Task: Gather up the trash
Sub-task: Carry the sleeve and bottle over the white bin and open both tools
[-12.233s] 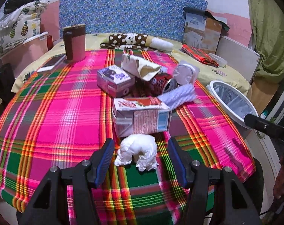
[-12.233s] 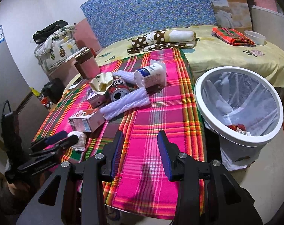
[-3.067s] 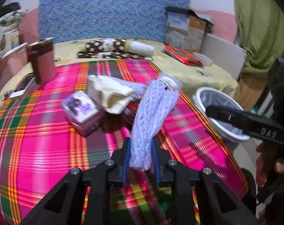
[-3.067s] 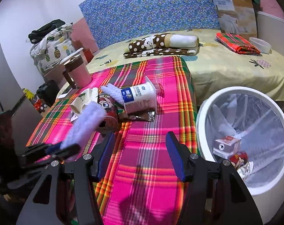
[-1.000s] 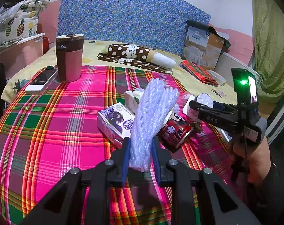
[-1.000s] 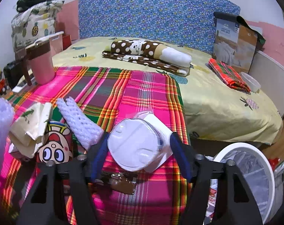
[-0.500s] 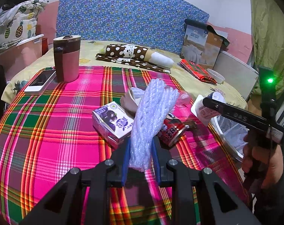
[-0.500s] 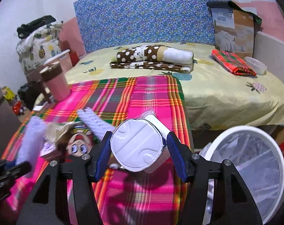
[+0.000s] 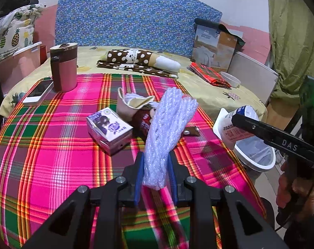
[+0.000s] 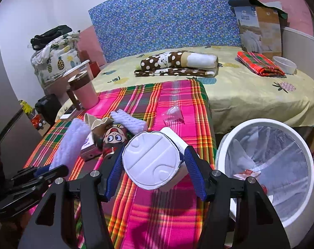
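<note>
Plaid tablecloth [image 9: 53,145], left gripper [image 9: 155,172] clamping foam netting [image 9: 167,128], right gripper [image 10: 155,172] clamping yogurt cup [image 10: 152,161]

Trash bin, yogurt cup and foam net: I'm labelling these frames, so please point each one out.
trash bin [image 10: 275,122]: right wrist view, on its white far rim.
yogurt cup [image 10: 150,161]: right wrist view, on its white foil lid.
foam net [image 9: 167,122]: left wrist view, on its middle, above the fingers.
</note>
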`<state>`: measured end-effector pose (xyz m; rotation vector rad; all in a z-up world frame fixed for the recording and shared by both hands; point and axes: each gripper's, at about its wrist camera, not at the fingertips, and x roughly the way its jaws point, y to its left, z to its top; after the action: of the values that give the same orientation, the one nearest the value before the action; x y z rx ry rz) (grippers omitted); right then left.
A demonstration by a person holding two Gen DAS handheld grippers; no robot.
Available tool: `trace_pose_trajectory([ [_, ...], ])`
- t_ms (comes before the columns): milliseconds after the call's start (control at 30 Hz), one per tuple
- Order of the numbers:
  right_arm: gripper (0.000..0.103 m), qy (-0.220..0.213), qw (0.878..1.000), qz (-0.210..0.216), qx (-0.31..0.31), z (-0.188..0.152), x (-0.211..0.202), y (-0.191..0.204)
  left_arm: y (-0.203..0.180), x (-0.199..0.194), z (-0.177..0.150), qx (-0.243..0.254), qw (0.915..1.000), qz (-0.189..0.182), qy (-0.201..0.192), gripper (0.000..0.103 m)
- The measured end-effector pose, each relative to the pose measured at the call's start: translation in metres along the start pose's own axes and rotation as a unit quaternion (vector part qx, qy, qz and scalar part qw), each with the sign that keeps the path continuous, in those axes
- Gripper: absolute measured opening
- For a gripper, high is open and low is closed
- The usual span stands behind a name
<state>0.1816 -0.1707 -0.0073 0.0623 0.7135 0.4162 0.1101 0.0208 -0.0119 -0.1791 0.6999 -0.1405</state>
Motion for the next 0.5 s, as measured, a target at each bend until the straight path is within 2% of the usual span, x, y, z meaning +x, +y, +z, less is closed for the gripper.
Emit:
trace_pose_trajectory([
  [500,0.06,-0.013,1.0,-0.006,0.016,-0.012,-0.021,-0.014,-0.04,0.01,-0.003,0.021,0.9994,-0.019,0.019,0.024],
])
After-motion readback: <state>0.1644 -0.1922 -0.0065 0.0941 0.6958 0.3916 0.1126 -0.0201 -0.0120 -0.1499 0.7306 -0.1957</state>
